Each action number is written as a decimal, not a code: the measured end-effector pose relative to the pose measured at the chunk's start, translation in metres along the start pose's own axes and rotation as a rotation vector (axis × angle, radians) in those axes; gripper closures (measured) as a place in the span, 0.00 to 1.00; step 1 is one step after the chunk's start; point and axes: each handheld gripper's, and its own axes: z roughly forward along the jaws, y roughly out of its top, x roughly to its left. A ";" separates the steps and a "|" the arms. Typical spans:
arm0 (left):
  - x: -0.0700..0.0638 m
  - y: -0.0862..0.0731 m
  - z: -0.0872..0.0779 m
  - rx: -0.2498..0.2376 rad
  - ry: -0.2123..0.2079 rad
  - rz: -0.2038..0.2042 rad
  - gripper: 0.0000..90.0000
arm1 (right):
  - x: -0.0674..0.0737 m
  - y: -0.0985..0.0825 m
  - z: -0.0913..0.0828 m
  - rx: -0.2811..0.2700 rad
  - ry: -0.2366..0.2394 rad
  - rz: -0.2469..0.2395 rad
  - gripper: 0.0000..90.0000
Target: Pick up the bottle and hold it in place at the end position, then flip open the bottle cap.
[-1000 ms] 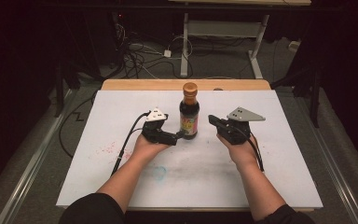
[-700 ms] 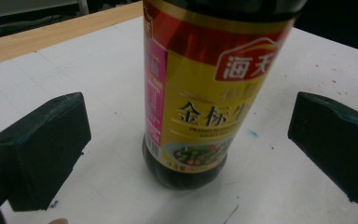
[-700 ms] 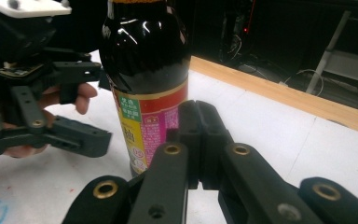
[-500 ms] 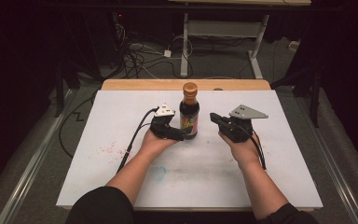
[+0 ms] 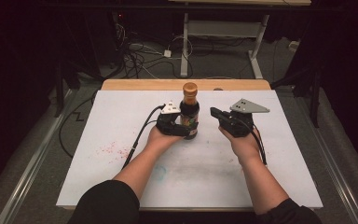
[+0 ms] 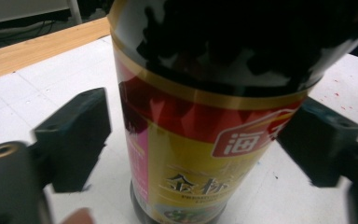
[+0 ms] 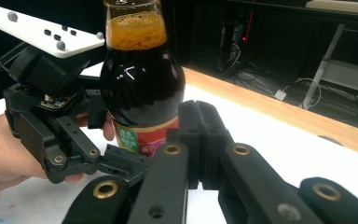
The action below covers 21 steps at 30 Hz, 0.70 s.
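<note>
Now | bottle (image 6: 200, 140) upright between closing left gripper (image 5: 182, 127) jaws, gaps visible

- My high view looks down and forward over the whole table (image 5: 121, 186).
- Both gripper views sit close, sharing the sauce bottle (image 6: 205, 154).

dark bottle (image 5: 189, 112), red-yellow label (image 6: 200, 154)

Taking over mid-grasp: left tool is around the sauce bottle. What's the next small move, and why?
Probably finish closing the left tool on the sauce bottle. Its jaws have just been closing, with the bottle standing upright between them, yet the left gripper view shows gaps beside both pads. The right tool waits shut, apart from the bottle.
</note>
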 end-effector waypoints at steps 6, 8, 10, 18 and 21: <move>0.007 -0.001 -0.007 0.093 -0.029 0.131 0.29 | -0.001 0.000 0.008 0.017 -0.007 0.002 1.00; 0.006 -0.002 -0.006 0.081 -0.019 0.120 0.30 | -0.001 0.001 0.010 0.021 -0.010 -0.001 1.00; 0.005 -0.002 -0.006 0.074 -0.019 0.119 0.30 | 0.000 0.002 0.010 0.012 -0.010 -0.003 1.00; 0.005 -0.004 -0.006 0.047 -0.027 0.105 0.31 | 0.001 0.005 0.009 0.009 -0.008 -0.004 1.00; 0.005 -0.004 -0.006 0.051 -0.021 0.108 0.31 | 0.000 0.007 0.009 0.007 -0.007 -0.004 1.00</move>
